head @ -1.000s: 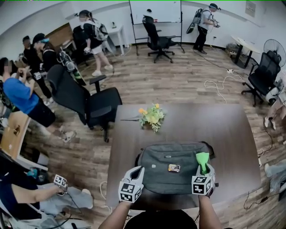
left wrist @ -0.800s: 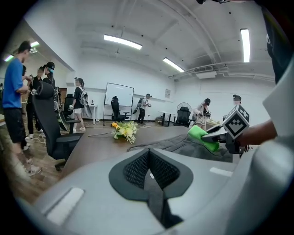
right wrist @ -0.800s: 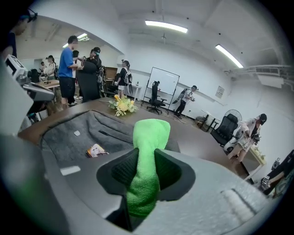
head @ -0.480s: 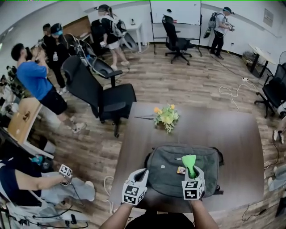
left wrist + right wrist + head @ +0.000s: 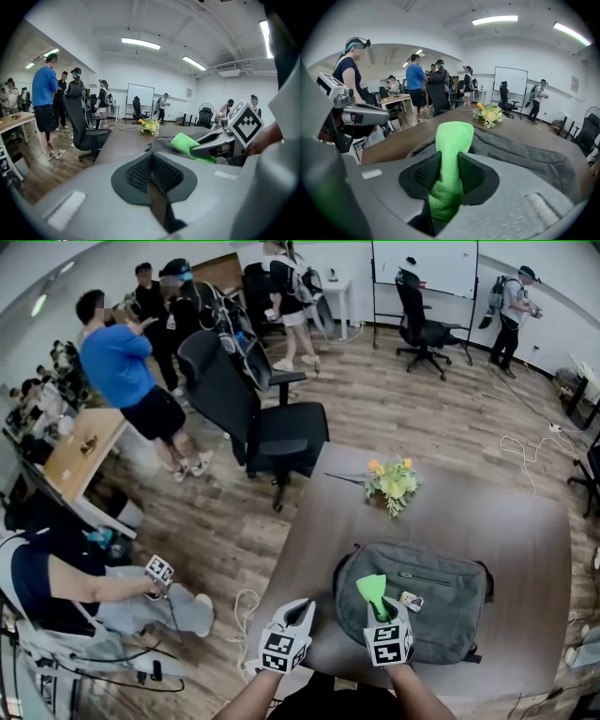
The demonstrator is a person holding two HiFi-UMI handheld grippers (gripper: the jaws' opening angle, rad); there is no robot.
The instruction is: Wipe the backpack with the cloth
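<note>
Black mesh-textured pads line the fingers of the left gripper [image 5: 151, 171], and its own view shows them clenched flat against each other with nothing between them, set in a smooth grey moulded shell. The head view alone places this gripper over the near left part of the dark brown, smooth-topped desk [image 5: 506, 521], just beside the left end of the backpack [image 5: 441, 601] and apart from it. Next to the right comes the right gripper [image 5: 380, 612], whose fingers grasp the cloth [image 5: 372, 589]. It is bright green, soft and finely napped, folded into a rounded tongue that sticks out past the fingertips. The right gripper view shows the pads squeezing the fold from both sides. The head view shows the cloth's tip over the left part of the backpack, though no view settles whether it touches the fabric. The backpack is grey woven cloth, a rounded rectangle lying flat on the near half of the desk with dark straps at its ends. The right gripper view brings out its padded seams and a zip line. The head view adds a small tag [image 5: 410, 600] on its top, just right of the cloth. Beyond the backpack, a loose bunch of yellow flowers [image 5: 392, 482] lies on the desk's far part.
</note>
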